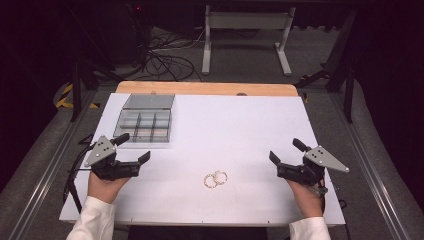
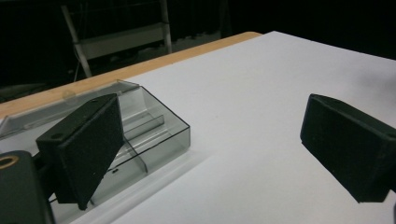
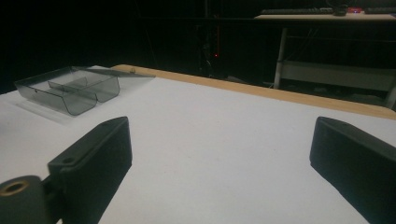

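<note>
On the white table (image 1: 250, 130), my left gripper (image 1: 135, 148) and right gripper (image 1: 285, 152) rest with jaws spread, holding nothing; two rings (image 1: 215, 178) lie touching between them, the clear compartment box (image 1: 145, 122) at eleven o'clock

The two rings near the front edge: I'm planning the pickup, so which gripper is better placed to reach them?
Probably the right gripper: its open jaws point toward the two rings. The left gripper is open too, but angled toward the clear divided box.
</note>
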